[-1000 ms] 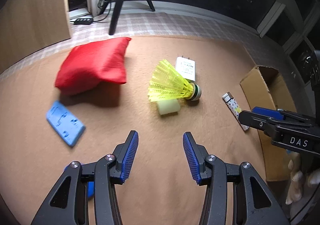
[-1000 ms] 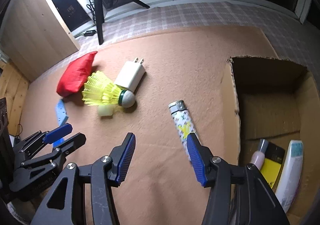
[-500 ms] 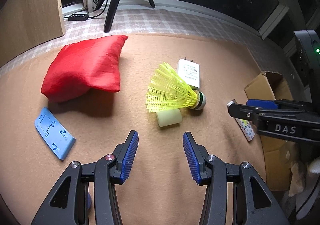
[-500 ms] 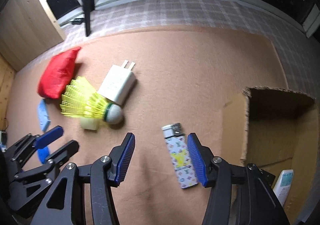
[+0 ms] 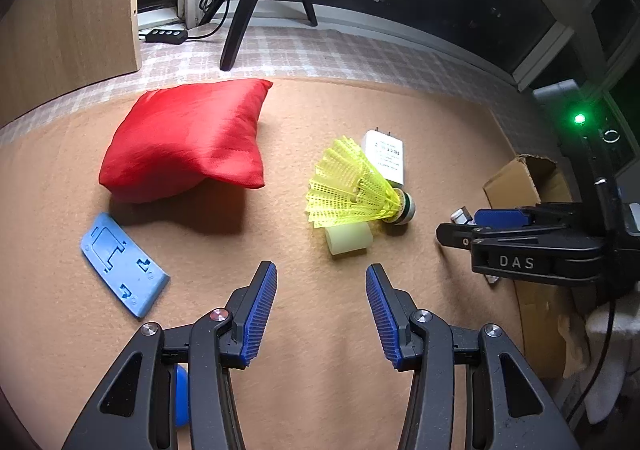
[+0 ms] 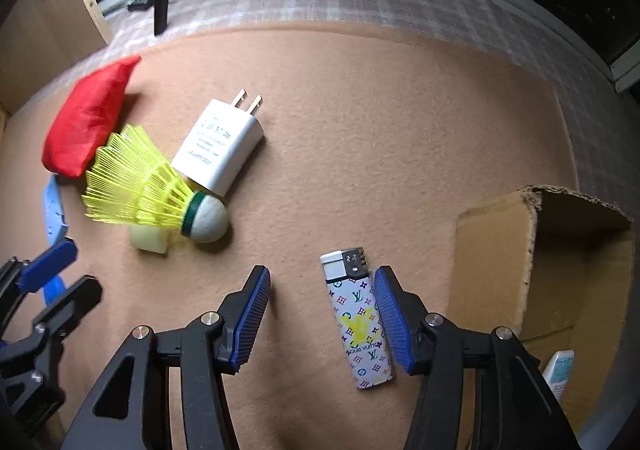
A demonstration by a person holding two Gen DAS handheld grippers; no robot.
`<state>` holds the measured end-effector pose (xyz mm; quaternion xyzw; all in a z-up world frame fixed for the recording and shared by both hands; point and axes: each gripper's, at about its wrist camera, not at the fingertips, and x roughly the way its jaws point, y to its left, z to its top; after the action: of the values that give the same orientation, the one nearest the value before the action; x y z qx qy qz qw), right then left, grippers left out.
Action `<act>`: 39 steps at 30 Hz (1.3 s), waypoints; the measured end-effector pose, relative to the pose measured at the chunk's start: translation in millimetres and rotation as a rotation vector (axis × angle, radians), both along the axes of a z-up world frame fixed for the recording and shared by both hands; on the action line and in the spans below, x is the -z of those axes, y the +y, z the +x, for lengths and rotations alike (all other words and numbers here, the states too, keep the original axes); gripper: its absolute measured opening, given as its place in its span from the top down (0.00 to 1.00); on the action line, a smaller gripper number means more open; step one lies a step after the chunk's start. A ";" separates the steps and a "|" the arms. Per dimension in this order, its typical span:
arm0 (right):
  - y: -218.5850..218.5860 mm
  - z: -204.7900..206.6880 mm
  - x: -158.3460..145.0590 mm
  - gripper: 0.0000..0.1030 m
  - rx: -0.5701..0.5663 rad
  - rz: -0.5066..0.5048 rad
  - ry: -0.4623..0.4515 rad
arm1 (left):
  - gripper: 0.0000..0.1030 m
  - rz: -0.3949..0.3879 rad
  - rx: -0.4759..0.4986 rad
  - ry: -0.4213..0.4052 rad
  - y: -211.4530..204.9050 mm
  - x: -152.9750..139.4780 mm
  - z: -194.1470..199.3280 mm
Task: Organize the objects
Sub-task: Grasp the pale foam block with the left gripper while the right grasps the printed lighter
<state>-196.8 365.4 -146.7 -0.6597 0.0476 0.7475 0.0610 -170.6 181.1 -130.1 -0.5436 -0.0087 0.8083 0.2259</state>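
From the left wrist view, the right gripper (image 5: 460, 228) hides most of the lighter (image 6: 357, 320). The lighter lies flat on the tan mat (image 6: 360, 130) between the right gripper's (image 6: 320, 314) spread fingers, beside the right one, metal head pointing away, printed "LOUIS VUITTON". The left gripper (image 5: 320, 310) is spread, empty; "DAS" marks the right gripper.

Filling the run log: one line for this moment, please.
right tongs: open, straddling lighter | left tongs: open, empty | box: right of lighter
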 end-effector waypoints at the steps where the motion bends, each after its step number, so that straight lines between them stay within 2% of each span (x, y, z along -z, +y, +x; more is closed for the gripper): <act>1: -0.2 0.4 1.9 0.51 0.005 -0.012 -0.007 | 0.51 0.000 -0.001 0.000 -0.9 0.2 -0.1; 7: 2.9 12.1 -0.3 0.50 0.077 -0.134 0.000 | 0.51 -0.006 0.003 0.004 -4.9 2.6 -0.6; 10: 0.2 27.3 -0.6 0.50 0.106 -0.225 0.005 | 0.51 -0.007 0.008 -0.001 -4.2 5.4 -1.3; 15: -5.0 54.4 -1.1 0.50 0.129 -0.322 0.029 | 0.51 -0.024 0.032 0.000 7.1 10.8 -3.4; 19: -8.3 72.1 -8.0 0.51 0.125 -0.236 0.080 | 0.51 -0.043 0.049 0.006 19.1 17.0 -7.5; 27: -2.9 92.8 -5.1 0.51 0.120 -0.215 0.098 | 0.49 -0.094 0.058 0.030 48.8 28.8 -16.5; 34: -11.6 90.1 -1.9 0.51 0.075 -0.167 0.105 | 0.48 -0.144 0.041 0.060 62.1 34.0 -23.0; 39: -17.9 86.2 -0.4 0.51 0.037 -0.138 0.103 | 0.64 -0.178 0.048 0.084 63.5 34.4 -20.8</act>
<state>-110.5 347.6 -146.3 -0.6219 0.1142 0.7743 0.0266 -191.4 244.6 -164.5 -0.5271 0.0858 0.8225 0.1959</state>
